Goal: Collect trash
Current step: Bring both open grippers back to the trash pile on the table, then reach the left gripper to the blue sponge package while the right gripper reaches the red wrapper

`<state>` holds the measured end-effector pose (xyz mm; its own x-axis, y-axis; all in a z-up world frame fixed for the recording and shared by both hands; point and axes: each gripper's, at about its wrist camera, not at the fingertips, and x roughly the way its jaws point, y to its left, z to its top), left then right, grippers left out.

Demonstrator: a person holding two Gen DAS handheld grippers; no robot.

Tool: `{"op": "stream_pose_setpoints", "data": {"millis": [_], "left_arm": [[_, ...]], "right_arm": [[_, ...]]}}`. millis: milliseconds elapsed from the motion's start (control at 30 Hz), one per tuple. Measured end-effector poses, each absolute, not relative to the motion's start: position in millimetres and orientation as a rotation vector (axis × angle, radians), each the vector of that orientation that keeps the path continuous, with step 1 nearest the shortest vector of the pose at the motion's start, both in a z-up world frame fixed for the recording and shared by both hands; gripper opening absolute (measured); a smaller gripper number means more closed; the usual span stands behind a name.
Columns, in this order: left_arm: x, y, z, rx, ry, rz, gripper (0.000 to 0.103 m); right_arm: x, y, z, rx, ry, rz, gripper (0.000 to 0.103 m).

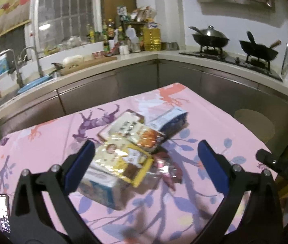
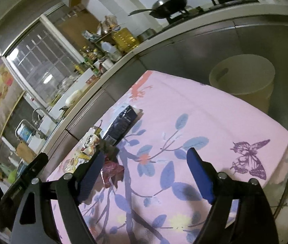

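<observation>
A heap of trash lies on the pink flowered tablecloth (image 1: 42,152). It holds a yellow snack packet (image 1: 123,162) on a white and blue carton (image 1: 101,189), a second printed packet (image 1: 133,130), a dark blue carton (image 1: 170,120) and a crumpled red wrapper (image 1: 164,168). My left gripper (image 1: 146,145) stands open over the heap, its left finger beside the yellow packet, gripping nothing. In the right wrist view my right gripper (image 2: 146,153) is open over the cloth. The red wrapper (image 2: 111,172) lies just inside its left finger (image 2: 91,174), with the dark blue carton (image 2: 121,124) farther off.
A cream round bin (image 2: 243,77) stands past the table's far right edge, against steel cabinets. The kitchen counter (image 1: 135,58) behind carries bottles, a sink and two woks (image 1: 211,38) on a stove. The other gripper's black body (image 1: 276,166) shows at the right.
</observation>
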<state>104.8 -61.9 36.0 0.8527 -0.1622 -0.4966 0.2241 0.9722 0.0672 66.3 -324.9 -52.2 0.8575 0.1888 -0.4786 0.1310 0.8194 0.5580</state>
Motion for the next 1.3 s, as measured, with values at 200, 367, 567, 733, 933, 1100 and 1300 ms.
{"op": "stream_pose_setpoints", "data": {"millis": [200, 367, 567, 733, 933, 1100, 1300], "left_arm": [[100, 29, 39, 0.109, 0.415, -0.01, 0.097], [98, 110, 25, -0.031, 0.447, 0.066, 0.097], [99, 140, 0, -0.096, 0.554, 0.046, 0.097], [122, 131, -24, -0.161, 0.661, -0.108, 0.086], [153, 117, -47, -0.303, 0.749, -0.332, 0.076], [162, 101, -51, -0.269, 0.746, -0.414, 0.076], [172, 98, -67, -0.385, 0.805, -0.552, 0.076]], "right_arm": [[73, -284, -30, 0.405, 0.513, 0.105, 0.08], [83, -250, -28, 0.325, 0.506, 0.217, 0.077], [104, -235, -51, 0.375, 0.665, 0.315, 0.05], [111, -209, -59, 0.345, 0.724, 0.411, 0.045], [120, -172, -64, 0.285, 0.756, 0.475, 0.045], [131, -148, -74, 0.181, 0.785, 0.481, 0.045], [148, -121, -97, 0.11, 0.833, 0.49, 0.045]]}}
